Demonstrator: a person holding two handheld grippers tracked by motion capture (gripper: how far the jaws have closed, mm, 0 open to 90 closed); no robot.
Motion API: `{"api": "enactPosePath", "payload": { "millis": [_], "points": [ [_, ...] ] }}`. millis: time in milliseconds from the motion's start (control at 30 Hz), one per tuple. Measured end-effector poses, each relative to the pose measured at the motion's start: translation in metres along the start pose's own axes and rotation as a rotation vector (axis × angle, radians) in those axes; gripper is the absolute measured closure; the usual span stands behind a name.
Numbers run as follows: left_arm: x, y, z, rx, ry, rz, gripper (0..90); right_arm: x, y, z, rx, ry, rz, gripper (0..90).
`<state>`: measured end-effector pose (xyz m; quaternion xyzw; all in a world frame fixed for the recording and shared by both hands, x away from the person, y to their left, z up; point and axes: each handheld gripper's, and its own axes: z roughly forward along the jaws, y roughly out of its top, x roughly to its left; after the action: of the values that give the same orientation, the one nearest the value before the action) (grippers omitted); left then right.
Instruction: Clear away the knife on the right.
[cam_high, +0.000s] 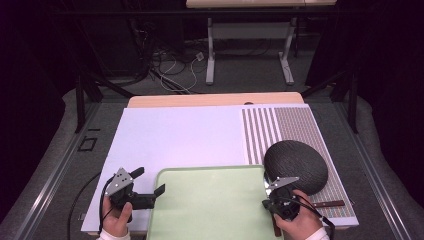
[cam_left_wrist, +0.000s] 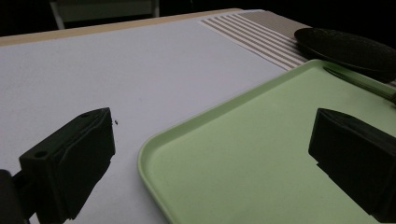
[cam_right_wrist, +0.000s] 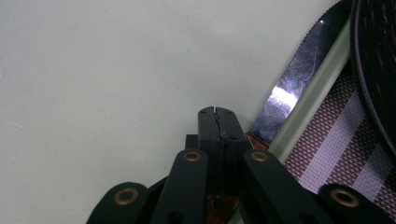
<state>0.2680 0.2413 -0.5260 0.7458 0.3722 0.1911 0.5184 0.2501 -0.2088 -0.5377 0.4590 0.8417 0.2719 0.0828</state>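
A pale green tray (cam_high: 210, 200) lies at the table's near edge between my two grippers. My left gripper (cam_high: 148, 181) hovers at the tray's left rim, held by a hand. Its jaws stand wide open with nothing between them, and the tray corner (cam_left_wrist: 154, 149) lies below my left gripper (cam_left_wrist: 215, 135). My right gripper (cam_high: 275, 192) is at the tray's right rim. In the right gripper view my right gripper (cam_right_wrist: 218, 112) has its jaw tips pressed together. A steel knife (cam_right_wrist: 289, 88) lies along the tray rim (cam_right_wrist: 317, 93), its brown handle running under the jaws.
A dark round textured bowl (cam_high: 296, 165) sits on a striped placemat (cam_high: 300, 125) just right of the tray. A second wooden handle (cam_high: 330, 203) lies on the mat near my right hand. A white sheet (cam_high: 175, 135) covers the table behind the tray.
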Motion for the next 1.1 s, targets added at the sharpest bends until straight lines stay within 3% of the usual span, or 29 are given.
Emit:
{"api": "enactPosePath", "payload": {
  "millis": [167,567,700,833,1100],
  "points": [
    [0.000,0.000,0.000,0.000,0.001,0.001,0.6,0.000,0.001,-0.002,0.032,-0.004,-0.007,90.0],
    [0.000,0.000,0.000,-0.001,0.000,0.002,0.6,0.000,0.003,-0.007,-0.011,0.023,-0.007,86.8],
    [0.000,0.000,0.000,0.001,0.001,0.003,0.6,-0.002,0.004,-0.010,-0.012,0.015,-0.016,83.3],
    [0.000,0.000,0.000,0.002,0.002,0.000,0.6,-0.003,0.008,-0.017,-0.034,0.039,0.001,77.4],
    [0.001,-0.001,0.003,0.009,0.005,-0.005,0.6,-0.014,0.015,-0.028,-0.056,0.040,-0.051,72.1]
  ]
}}
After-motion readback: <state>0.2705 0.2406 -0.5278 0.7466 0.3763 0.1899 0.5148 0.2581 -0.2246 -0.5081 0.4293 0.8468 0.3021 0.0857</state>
